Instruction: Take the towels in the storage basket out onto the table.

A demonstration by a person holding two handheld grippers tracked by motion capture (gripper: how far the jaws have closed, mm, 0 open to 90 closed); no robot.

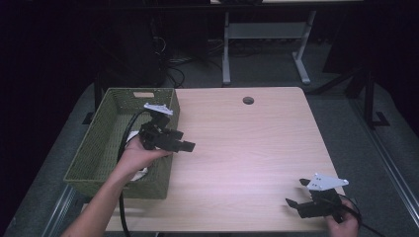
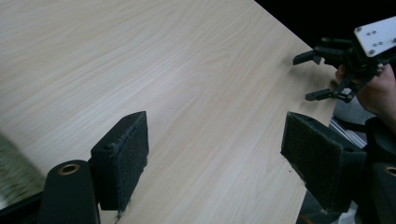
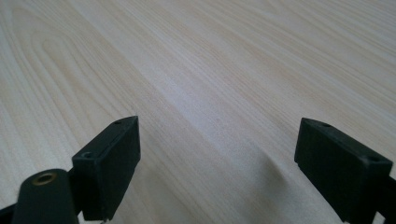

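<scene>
Two tongs: both in hand, both empty
Left tongs point(image 1: 187, 142): jaws wide apart, nothing between; held over the right rim of the basket, tips pointing toward 3 o'clock across the desk
Right tongs point(image 1: 298, 193): jaws wide apart, nothing between; at 5 o'clock near the desk's front edge, tips pointing toward 9 o'clock
Right tongs from the left gripper view point(image 2: 314, 77): far off by the desk edge, jaws spread
Basket point(image 1: 99, 148): green woven, at 9 o'clock on the desk; something white inside under the left hand point(image 1: 137, 157), can't tell what
Desk point(image 1: 247, 148): light wood, round cable hole point(image 1: 248, 100) at 12 o'clock
</scene>
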